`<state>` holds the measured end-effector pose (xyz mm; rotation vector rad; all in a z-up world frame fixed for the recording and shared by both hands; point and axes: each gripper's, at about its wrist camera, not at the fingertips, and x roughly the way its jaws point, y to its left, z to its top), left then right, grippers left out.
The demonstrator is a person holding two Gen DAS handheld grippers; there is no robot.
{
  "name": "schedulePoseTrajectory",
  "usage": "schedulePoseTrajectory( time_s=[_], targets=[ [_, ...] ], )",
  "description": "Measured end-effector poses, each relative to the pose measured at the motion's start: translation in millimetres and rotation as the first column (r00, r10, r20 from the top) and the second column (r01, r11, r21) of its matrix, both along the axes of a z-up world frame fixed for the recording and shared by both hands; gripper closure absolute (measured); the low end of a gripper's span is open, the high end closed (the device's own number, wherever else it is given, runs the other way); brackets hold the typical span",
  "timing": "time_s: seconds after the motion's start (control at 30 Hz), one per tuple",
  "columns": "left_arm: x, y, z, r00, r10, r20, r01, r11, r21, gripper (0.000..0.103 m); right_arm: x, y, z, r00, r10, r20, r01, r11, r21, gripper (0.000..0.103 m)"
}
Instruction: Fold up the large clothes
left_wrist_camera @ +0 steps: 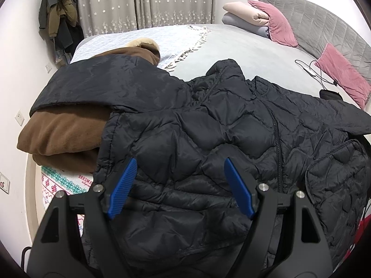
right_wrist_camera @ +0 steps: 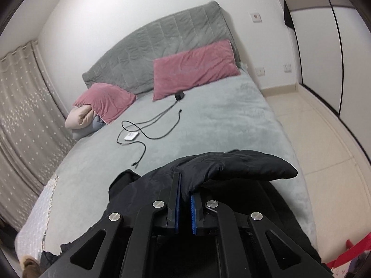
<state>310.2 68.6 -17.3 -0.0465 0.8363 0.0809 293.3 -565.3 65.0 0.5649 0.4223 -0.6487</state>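
**Black quilted jacket on bed, right gripper clamped on fabric**

The black quilted jacket point(left_wrist_camera: 231, 125) lies spread front-up on the grey bed point(left_wrist_camera: 250, 51), zipper running down its middle, one edge overlapping a folded brown coat point(left_wrist_camera: 62, 136). The left gripper point(left_wrist_camera: 179, 180) hangs above the jacket's lower front, blue pads wide apart, holding nothing. The right gripper point(right_wrist_camera: 185, 192) is closed, its pads pinching a fold of the jacket point(right_wrist_camera: 231, 164), which bulges up past the fingertips. A pink pillow point(right_wrist_camera: 194, 67) leans against the headboard; a black cable point(right_wrist_camera: 148, 127) trails across the bedcover.
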Motion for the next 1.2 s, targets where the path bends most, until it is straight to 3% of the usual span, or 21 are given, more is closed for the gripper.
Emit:
schedulePoseTrajectory(
  time_s=[0.53, 0.77, 0.87, 0.97, 1.07, 1.2],
  targets=[
    [-0.8, 11.8, 7.6, 1.000, 0.011, 0.008, -0.011, 0.999, -0.031, 0.025, 0.9, 35.9, 30.8, 0.997, 0.054, 0.050, -0.047, 0.991, -0.128, 0.097],
    [1.2, 52.9, 25.3, 0.994, 0.082, 0.072, -0.077, 0.995, -0.069, 0.025, 1.7, 78.2, 61.7, 0.975, 0.179, 0.130, -0.149, 0.965, -0.215, 0.098],
    [3.3, 71.2, 26.2, 0.991, 0.107, 0.077, -0.097, 0.988, -0.123, 0.025, 9.4, 113.3, 78.4, 0.959, 0.248, 0.138, -0.202, 0.938, -0.283, 0.098],
    [5.5, 83.1, 25.0, 0.989, 0.130, 0.071, -0.120, 0.983, -0.136, 0.025, 26.1, 164.9, 92.0, 0.929, 0.350, 0.117, -0.287, 0.883, -0.371, 0.098],
    [7.4, 94.8, 24.5, 0.986, 0.152, 0.074, -0.142, 0.982, -0.123, 0.025, 43.7, 217.8, 94.9, 0.907, 0.418, 0.061, -0.348, 0.821, -0.452, 0.098],
    [9.8, 120.6, 19.1, 0.978, 0.201, 0.054, -0.188, 0.965, -0.185, 0.025, 65.1, 281.3, 83.1, 0.876, 0.480, -0.037, -0.429, 0.744, -0.512, 0.098]
  ],
)
